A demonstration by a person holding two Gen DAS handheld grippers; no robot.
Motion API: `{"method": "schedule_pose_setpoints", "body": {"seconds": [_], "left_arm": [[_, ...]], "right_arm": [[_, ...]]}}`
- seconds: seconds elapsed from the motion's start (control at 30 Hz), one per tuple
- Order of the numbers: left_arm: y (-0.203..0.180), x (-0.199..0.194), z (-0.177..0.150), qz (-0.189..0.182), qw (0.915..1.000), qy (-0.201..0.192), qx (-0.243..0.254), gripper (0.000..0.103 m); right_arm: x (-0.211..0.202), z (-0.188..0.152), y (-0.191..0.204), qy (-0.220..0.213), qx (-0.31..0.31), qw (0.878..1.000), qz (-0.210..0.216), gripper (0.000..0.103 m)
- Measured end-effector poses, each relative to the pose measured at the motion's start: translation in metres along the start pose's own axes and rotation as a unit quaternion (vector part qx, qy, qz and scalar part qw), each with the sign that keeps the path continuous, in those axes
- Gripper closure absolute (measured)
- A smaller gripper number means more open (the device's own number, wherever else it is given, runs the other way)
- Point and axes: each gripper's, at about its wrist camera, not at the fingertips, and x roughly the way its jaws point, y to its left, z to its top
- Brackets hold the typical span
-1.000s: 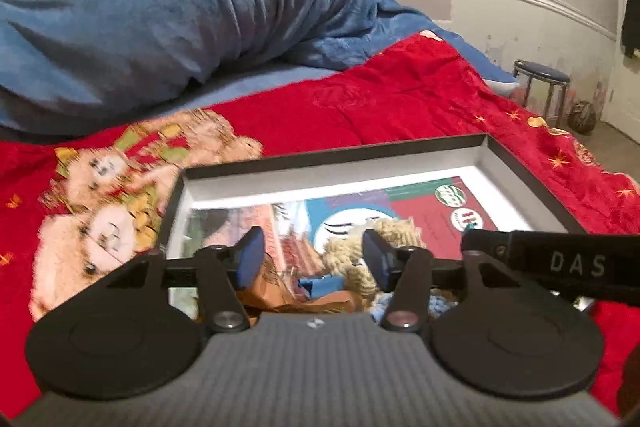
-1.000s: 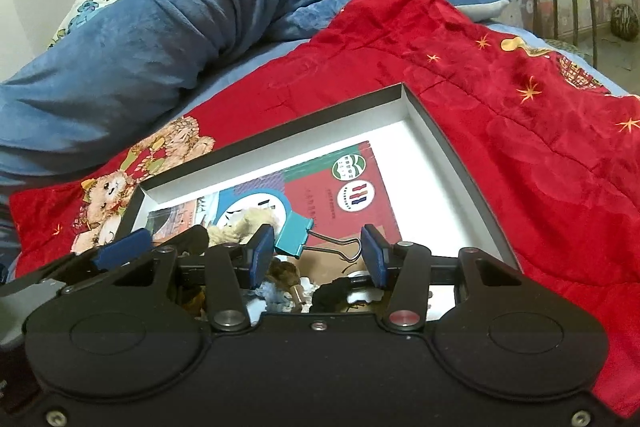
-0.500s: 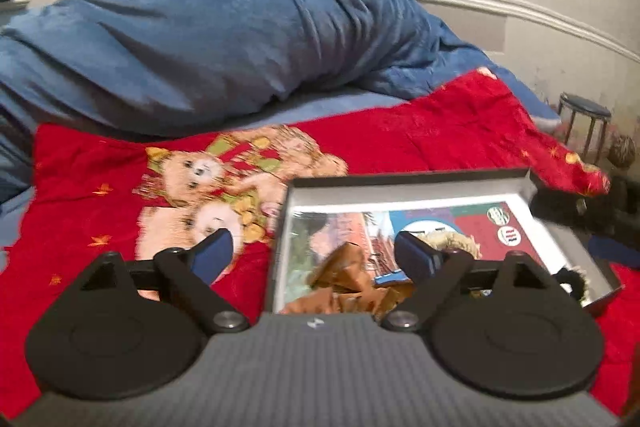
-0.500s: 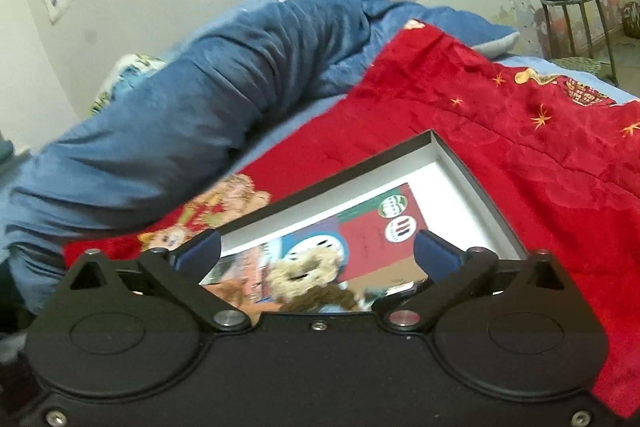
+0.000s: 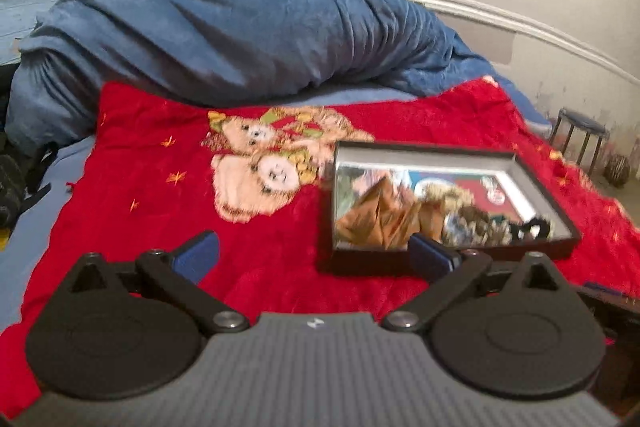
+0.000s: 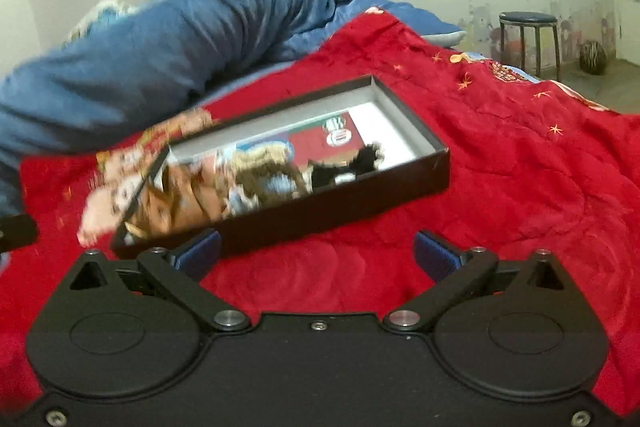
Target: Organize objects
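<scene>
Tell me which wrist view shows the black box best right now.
The right wrist view: the box sits near mid-frame, with both long walls, the near corner and the jumbled contents visible, though blurred. In the left wrist view the box lies off to the right, and a gripper finger covers part of its front wall.

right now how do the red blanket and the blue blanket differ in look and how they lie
The red blanket lies spread flat over the bed; the blue blanket is bunched into a long heap behind it. The red one carries a teddy bear print and small gold stars; the blue one is plain. The black box sits on the red one, while nothing rests on the blue one. Both look soft and lie on the same bed.
</scene>
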Motion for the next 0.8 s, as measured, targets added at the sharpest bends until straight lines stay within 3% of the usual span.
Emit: {"method": "schedule_pose_setpoints", "body": {"seconds": [0.1,0.23,0.4,0.53,0.63,0.8], "left_arm": [[-0.004,0.0,-0.007,-0.011,0.9998,0.007,0.014,0.0],[-0.019,0.002,-0.011,-0.011,0.9988,0.041,0.023,0.0],[-0.027,0.005,-0.011,-0.045,0.9936,0.092,0.047,0.0],[-0.026,0.009,-0.011,-0.039,0.9923,0.107,0.049,0.0],[-0.02,0.012,-0.004,-0.066,0.9906,0.117,0.026,0.0],[-0.014,0.021,-0.001,-0.07,0.9889,0.131,-0.001,0.0]], "right_arm": [[-0.01,-0.003,0.004,-0.014,-0.021,1.0,-0.01,0.0],[-0.024,0.003,-0.011,-0.033,0.037,0.998,-0.024,0.0],[-0.033,0.003,-0.031,-0.033,0.101,0.994,-0.031,0.0],[-0.011,0.0,-0.017,-0.004,0.059,0.997,-0.048,0.0],[0.01,-0.005,-0.004,0.03,0.021,0.997,-0.066,0.0],[0.037,-0.021,0.037,0.068,-0.118,0.986,-0.094,0.0]]}}
